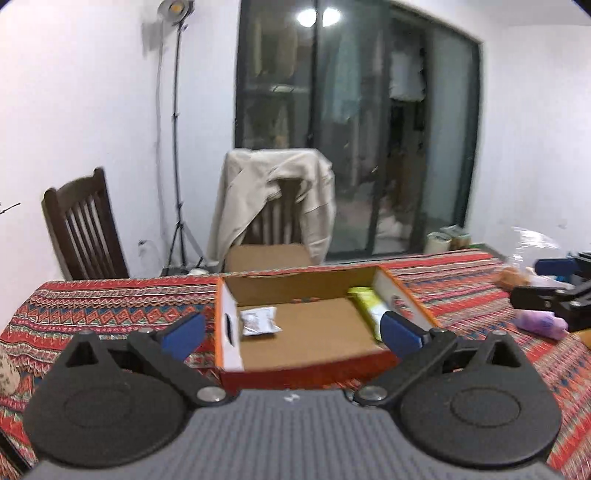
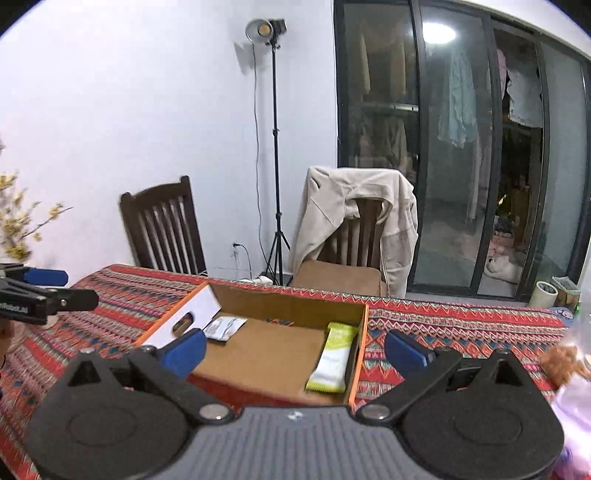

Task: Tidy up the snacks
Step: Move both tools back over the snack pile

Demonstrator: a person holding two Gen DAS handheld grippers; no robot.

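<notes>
Two views, itemised in turn.

Left wrist view: left gripper (image 1: 291,334), jaws spread wide, nothing between them, held above the patterned tablecloth (image 1: 110,306). Open cardboard box (image 1: 317,332) with orange outer walls straight ahead. Contents: one small white packet (image 1: 258,321) at the left end of the floor; one yellow-green wrapper (image 1: 369,310) along the right wall, its near end hidden behind a blue finger pad (image 1: 400,334). Shown only in this view: pink pouch (image 1: 541,323) lying on the cloth right of the box, a clear bag (image 1: 528,254) with something brown in it farther back, and the right gripper (image 1: 546,295) entering from the right edge, too cropped here to read its jaws.

Right wrist view: right gripper (image 2: 295,350), jaws likewise wide apart and empty. Same box (image 2: 280,354) seen at an angle, white packet (image 2: 223,326) at the far left corner, yellow-green wrapper (image 2: 334,356) lengthwise against the right wall. Shown only here: yellow flower sprigs (image 2: 16,225) at far left; the left gripper's tip (image 2: 44,291) pokes in beneath them. Both views share two wooden chairs (image 2: 166,229), a beige jacket (image 2: 354,214) and a lamp on a stand (image 2: 271,31).
</notes>
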